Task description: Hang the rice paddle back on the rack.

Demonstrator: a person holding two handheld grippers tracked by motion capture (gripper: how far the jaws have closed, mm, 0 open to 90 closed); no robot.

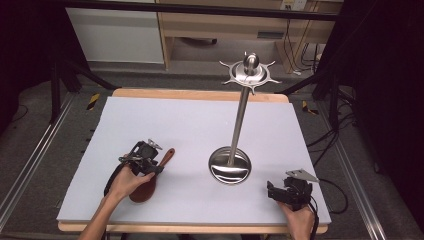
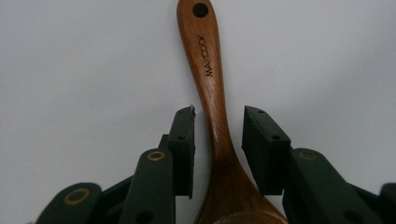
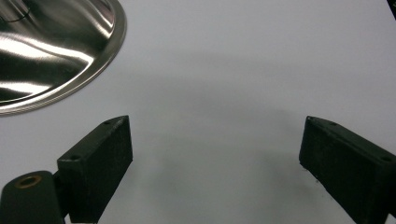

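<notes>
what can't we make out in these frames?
- Wooden spoon bowl: cut off by the bottom edge in the left gripper view; partly under the left hand in the high view.
- Steel stand base: cut off by the left and top edges in the right gripper view.

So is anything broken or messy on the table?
No, nothing looks odd. The wooden spoon lies flat and whole between the open left gripper, and the steel utensil stand is upright.
</notes>
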